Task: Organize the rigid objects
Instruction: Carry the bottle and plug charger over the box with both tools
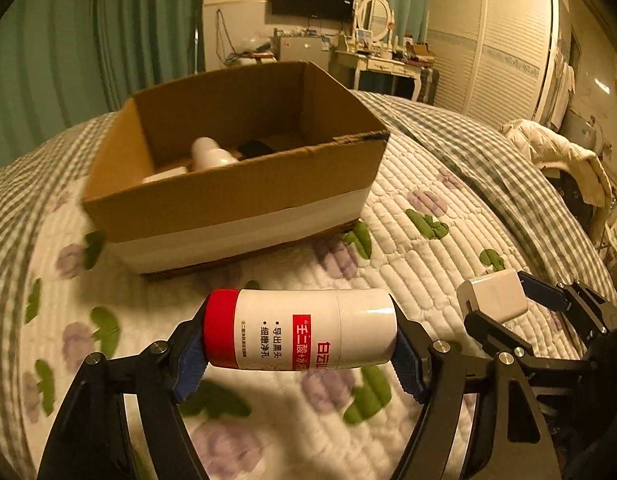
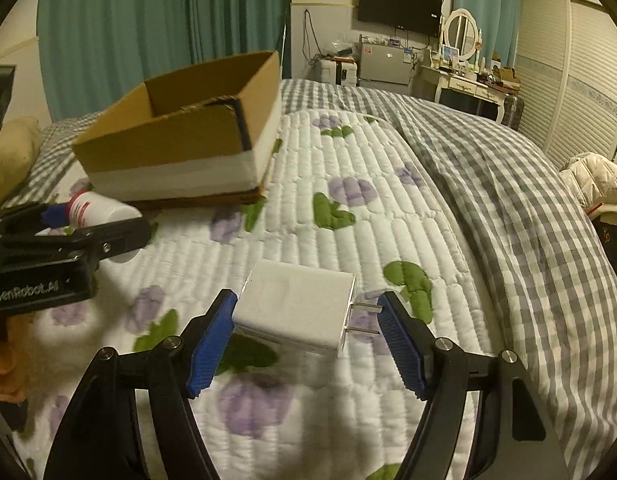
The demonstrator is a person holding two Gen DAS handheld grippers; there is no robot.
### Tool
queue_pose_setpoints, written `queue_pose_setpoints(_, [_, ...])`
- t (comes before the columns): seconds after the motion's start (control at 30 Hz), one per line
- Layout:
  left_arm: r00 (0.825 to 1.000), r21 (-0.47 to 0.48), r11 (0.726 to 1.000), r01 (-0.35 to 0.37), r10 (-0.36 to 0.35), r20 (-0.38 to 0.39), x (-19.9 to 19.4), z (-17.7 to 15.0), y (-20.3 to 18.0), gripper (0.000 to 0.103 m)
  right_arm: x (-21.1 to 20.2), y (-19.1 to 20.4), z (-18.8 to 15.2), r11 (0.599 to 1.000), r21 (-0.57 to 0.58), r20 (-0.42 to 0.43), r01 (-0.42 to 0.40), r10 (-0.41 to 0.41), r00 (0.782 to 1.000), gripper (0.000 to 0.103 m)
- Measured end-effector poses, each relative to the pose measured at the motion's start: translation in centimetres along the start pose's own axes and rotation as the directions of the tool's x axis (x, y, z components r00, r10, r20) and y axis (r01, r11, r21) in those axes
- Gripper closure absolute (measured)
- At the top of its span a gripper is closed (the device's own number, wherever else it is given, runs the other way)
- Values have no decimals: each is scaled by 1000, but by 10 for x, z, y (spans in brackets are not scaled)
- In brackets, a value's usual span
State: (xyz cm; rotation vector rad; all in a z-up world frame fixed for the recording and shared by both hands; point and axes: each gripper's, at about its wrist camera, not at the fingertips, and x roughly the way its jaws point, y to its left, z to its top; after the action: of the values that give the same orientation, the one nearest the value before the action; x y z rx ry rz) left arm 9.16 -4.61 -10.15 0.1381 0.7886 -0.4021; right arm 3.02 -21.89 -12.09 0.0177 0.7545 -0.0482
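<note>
A white bottle with a red cap (image 1: 308,332) lies crosswise between the blue pads of my left gripper (image 1: 299,346), which is shut on it above the quilt. My right gripper (image 2: 306,314) is shut on a white charger plug (image 2: 296,308), its metal prongs against the right pad. In the left wrist view the charger (image 1: 492,294) hangs to the right of the bottle. In the right wrist view the bottle (image 2: 100,208) shows at far left. Ahead stands an open cardboard box (image 1: 236,188), also in the right wrist view (image 2: 168,136), holding a white bottle (image 1: 210,154) and a dark item (image 1: 254,148).
The box sits on a white quilt with purple flowers (image 2: 348,216). A grey checked blanket (image 2: 508,184) is bunched along the right side. A white jacket (image 1: 556,148) lies at the bed's right edge. A dresser (image 2: 468,80), a wardrobe and teal curtains stand behind.
</note>
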Motion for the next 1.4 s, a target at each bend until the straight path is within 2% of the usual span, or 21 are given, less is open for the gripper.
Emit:
queue_pose_setpoints(0.4, [992,-47,998,-39,44,119,-66,-5,31,26,-48,46,18,998,-63,100,-29,35,994,31])
queue_pose_setpoints(0.7, [974,-74,995,-59,74,215,-108,9,51,26,-86,66,49,994,-98,197,-43,62,978,31])
queue_pose_setpoints(0.87, [960,-84,995,-62,82,268,-124,22,59,26,-100,68,65,996,-75,248,-49,66,967,31])
queue_pose_setpoints(1.13, [945,-81,995,-55,78,317,-131,43,59,26,-105,67,93,995,-87,307,-46,71,949,31])
queue_pose_setpoints(1.4, [938,-75,996,-55,77,337,-113,65,61,26,-91,72,115,990,-131,328,-50,91,940,31])
